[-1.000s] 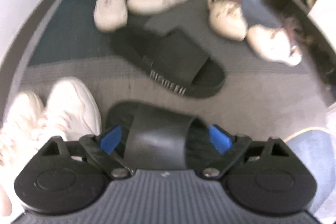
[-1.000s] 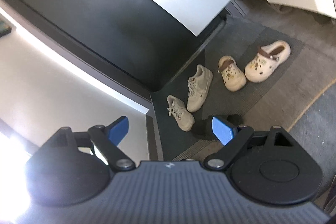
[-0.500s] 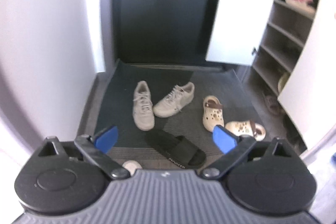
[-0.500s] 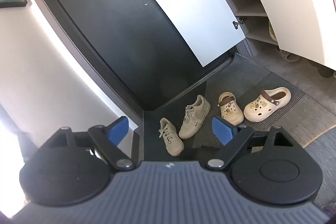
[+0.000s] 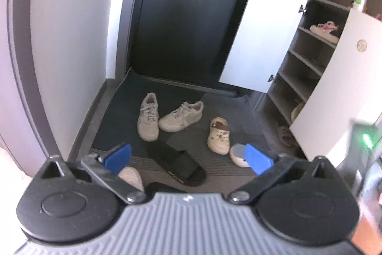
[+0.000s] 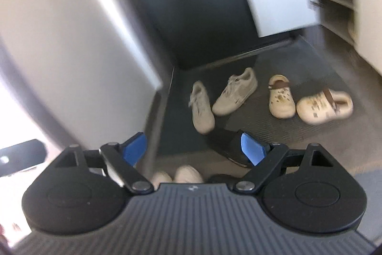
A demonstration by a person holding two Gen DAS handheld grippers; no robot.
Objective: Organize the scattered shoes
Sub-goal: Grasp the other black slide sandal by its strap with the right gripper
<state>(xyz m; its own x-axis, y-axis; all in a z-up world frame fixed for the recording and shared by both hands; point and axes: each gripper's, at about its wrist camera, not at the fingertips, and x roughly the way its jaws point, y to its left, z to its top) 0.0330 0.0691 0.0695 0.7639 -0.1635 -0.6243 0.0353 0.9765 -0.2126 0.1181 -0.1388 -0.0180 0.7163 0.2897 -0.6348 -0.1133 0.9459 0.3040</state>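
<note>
Both grippers' fingers [image 5: 259, 159] spread empty above scattered sneakers [image 5: 148, 120] and slide [image 5: 177, 163]

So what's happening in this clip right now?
A person holds two grippers above an entryway floor strewn with shoes. The left gripper and right gripper are both open and empty. Two grey sneakers, two cream clogs and a black slide lie unsorted beside the open shoe cabinet.
</note>
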